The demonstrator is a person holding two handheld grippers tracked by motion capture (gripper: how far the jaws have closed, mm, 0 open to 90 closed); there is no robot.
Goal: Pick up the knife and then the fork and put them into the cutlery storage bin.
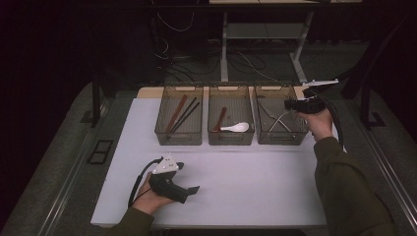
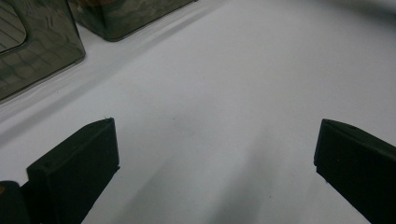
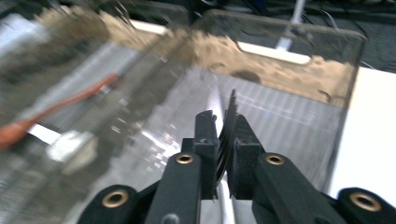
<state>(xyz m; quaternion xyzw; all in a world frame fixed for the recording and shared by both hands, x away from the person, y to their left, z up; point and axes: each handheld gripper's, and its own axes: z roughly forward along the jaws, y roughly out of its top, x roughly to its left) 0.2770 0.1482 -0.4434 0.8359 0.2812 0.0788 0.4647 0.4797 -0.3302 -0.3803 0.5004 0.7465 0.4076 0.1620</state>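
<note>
The right gripper (image 3: 223,140) was pinching a metal fork (image 3: 228,135) edge-on between its two black jaws, the tines rising above the jaw tips and the handle running down between them. The jaws stood almost pressed together, with only the thin fork separating them. In the high view the right gripper (image 1: 291,103) hung over the right-hand bin (image 1: 281,139) of three smoky transparent bins lined up at the far side of the white table (image 1: 246,187), so the fork was in the air inside or just above that bin; the blur did not let me tell which. Other metal cutlery (image 1: 275,118) already lay crossed in that bin. The middle bin (image 1: 231,138) held a white spoon (image 1: 237,128) and a reddish-brown one (image 1: 220,119); the left bin (image 1: 179,139) held chopsticks (image 1: 181,114).

The left gripper (image 1: 193,189) rested on the near part of the table, well apart from the bins, and in the left gripper view its jaws were spread wide with nothing but bare table between them.

The grip looked thin to me: a narrow fork held on its edge could pivot or slip out if the pinch loosened early, and fall across the rim rather than into the bin. If the hand dropped further, the jaws or tines could strike the bin wall and shove the light bin, or snag on the cutlery lying inside.
</note>
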